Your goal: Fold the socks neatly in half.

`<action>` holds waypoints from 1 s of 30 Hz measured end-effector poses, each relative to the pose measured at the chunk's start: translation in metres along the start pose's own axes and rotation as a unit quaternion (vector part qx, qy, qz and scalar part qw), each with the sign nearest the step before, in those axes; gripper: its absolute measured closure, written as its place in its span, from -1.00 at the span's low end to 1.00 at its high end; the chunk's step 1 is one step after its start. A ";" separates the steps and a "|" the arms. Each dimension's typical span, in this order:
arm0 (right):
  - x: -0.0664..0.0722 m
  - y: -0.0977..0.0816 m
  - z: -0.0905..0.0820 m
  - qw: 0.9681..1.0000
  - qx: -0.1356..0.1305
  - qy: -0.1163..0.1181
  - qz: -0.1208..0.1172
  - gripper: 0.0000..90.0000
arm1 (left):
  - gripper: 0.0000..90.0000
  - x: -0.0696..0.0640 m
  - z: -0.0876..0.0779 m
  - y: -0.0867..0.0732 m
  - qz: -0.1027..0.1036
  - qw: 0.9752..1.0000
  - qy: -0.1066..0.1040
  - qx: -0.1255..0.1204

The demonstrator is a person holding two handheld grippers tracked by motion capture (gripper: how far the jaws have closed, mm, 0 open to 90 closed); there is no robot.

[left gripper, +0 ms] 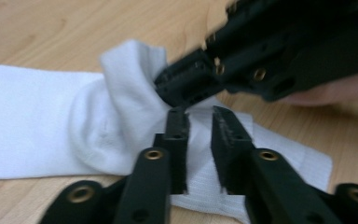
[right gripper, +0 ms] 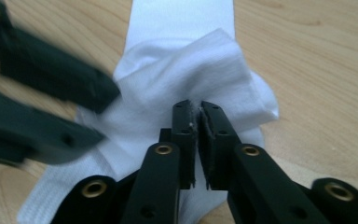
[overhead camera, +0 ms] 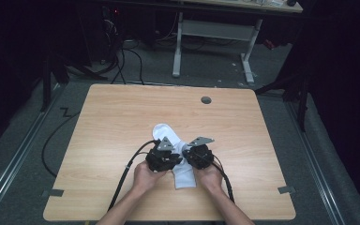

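Right tongs: my right gripper (right gripper: 196, 108) is clamped tight, a thin pinch of fabric caught between the jaws.
Left tongs: my left gripper (left gripper: 200, 116) stands partly open, astride the cloth, pads not pressing it.
Sock: soft white cotton sock (overhead camera: 178, 174), folded over on itself at the near middle of the pale wooden table (overhead camera: 122, 112).
Why: right, I reckon, holds the fold; left is free to re-grip.

Left gripper (overhead camera: 168, 157): jaws a little apart, pointing down, held by the left hand (overhead camera: 145, 176) | Right gripper (overhead camera: 192, 154): jaws squeezed together on a bit of white cloth, held by the right hand (overhead camera: 211, 176) | Both close side by side, forearms coming from the bottom.
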State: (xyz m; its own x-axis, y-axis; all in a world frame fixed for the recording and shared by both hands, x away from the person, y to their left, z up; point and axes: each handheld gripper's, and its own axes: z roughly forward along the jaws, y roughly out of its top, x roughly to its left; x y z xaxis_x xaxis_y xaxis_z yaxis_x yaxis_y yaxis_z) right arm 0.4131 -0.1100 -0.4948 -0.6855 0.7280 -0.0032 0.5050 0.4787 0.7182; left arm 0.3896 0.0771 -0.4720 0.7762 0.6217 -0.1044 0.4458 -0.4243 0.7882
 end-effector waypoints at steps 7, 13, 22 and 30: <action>0.002 -0.001 0.000 1.000 -0.004 -0.006 -0.007 0.94 | 0.40 0.023 -0.003 0.003 -0.070 0.995 0.076 -0.003; 0.004 0.001 -0.007 1.000 -0.019 -0.004 -0.010 0.84 | 0.39 0.036 0.018 0.004 -0.092 0.990 0.102 0.037; 0.010 -0.009 -0.030 0.998 -0.054 0.008 -0.030 0.64 | 0.75 0.043 0.030 0.002 -0.091 0.990 0.094 0.058; 0.014 -0.013 -0.016 0.999 -0.015 0.015 -0.037 0.36 | 0.91 0.045 0.030 0.002 -0.089 0.990 0.089 0.055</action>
State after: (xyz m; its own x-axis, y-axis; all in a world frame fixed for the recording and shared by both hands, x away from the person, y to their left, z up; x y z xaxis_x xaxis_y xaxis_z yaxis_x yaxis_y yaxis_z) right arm 0.3885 -0.1137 -0.4936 -0.7358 0.6761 -0.0376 0.4362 0.5157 0.7375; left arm 0.4387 0.0847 -0.4933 0.5940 0.7955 -0.1195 0.6225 -0.3604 0.6947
